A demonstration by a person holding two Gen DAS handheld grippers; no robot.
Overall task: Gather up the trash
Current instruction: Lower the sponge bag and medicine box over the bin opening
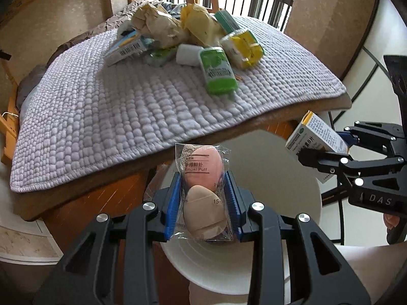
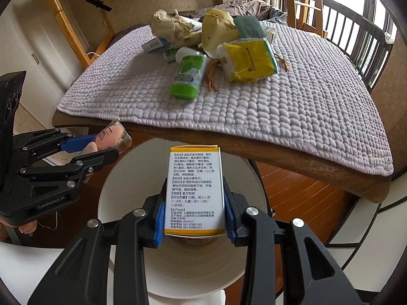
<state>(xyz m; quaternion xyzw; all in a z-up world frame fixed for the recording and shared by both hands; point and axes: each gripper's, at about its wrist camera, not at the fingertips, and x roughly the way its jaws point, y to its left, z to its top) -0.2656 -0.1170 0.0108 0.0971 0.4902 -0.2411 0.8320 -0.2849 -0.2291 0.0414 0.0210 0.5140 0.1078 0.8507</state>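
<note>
White bin point(image 1: 279, 152): nearest thing below both my claws; its open mouth sits just under the table edge, and I judge it the drop target for the trash.
Left gripper point(image 1: 204, 203): clamped on the finger puff packet point(image 1: 203, 190), blue pads pressing both sides of the clear wrapper, packet standing upright over the bin's mouth.
Right gripper point(image 2: 194, 203): clamped on the medicine box point(image 2: 194, 190), printed back face toward my camera, box hanging over the bin's opening.
Step in hand: I read this as the release of both items into the bin.
How I'd do it well: keep each item over the middle of the opening, not the rim, before I let the jaws part; the packet is light and floppy, so I'd drop it from low down so it doesn't drift.
Spacing: the two claws sit near each other beside the bin; I'd keep them apart while opening.
Table point(image 2: 292, 152): wooden edge just beyond the bin, covered by a lilac quilted mat point(image 1: 127, 106).
Remaining trash point(image 1: 193, 33): heap at the far side of the mat, with a green bottle point(image 1: 220, 72), a yellow tissue pack point(image 2: 250, 59) and crumpled paper bags still to fetch.
</note>
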